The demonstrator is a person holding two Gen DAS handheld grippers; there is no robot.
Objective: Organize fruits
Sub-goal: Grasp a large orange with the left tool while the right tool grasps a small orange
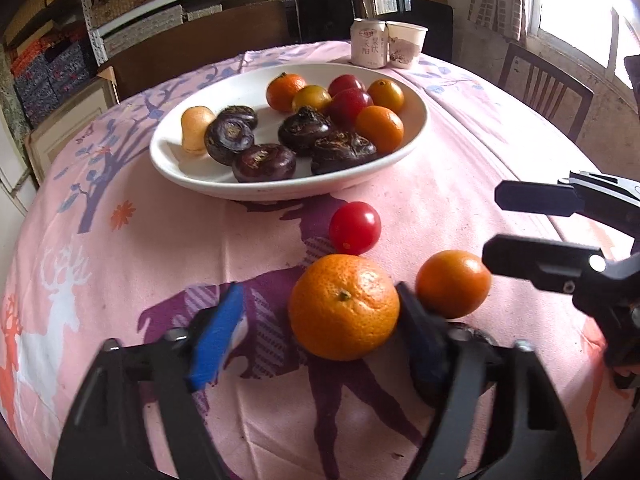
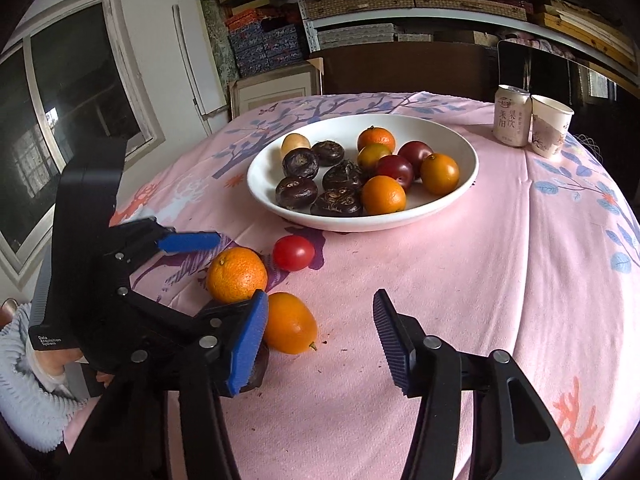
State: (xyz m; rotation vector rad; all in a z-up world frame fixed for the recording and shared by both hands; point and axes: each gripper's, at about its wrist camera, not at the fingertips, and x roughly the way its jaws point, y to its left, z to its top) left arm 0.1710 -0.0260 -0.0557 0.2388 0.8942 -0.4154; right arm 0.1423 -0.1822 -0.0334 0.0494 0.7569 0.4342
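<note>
A white bowl point(image 2: 460, 196) is seen at the twelve o'clock end of the pink tablecloth point(image 2: 460, 300), already loaded with oranges, red fruit and dark chestnuts. Three fruits are left loose on the cloth in front of it: a mandarin point(image 1: 344, 306), a small tomato point(image 1: 354, 227) at its twelve o'clock, and a smaller oval orange point(image 1: 452, 283) at its three o'clock.

The left gripper point(image 1: 320, 334) is brought down around the mandarin, with the jaws apart. One dark pad appears to lie against the fruit's three o'clock side, while the blue pad point(image 1: 218, 336) at nine o'clock is held clear of it, so nothing is gripped yet. The right gripper point(image 2: 320, 340) is likewise spread, with the oval orange point(image 2: 290, 322) lying beside its blue finger and a wide gap left to the other finger; no hold is made there either.

For a clean pickup, the mandarin is best centred so both pads meet its widest part together; a one-sided push would likely send it rolling toward the tomato. The same care is needed on the right, where the oval orange sits off-centre. The two tools are crowded close, so a clash between fingers is a fair risk. A gentle squeeze is advised, as this fruit is probably soft.
</note>
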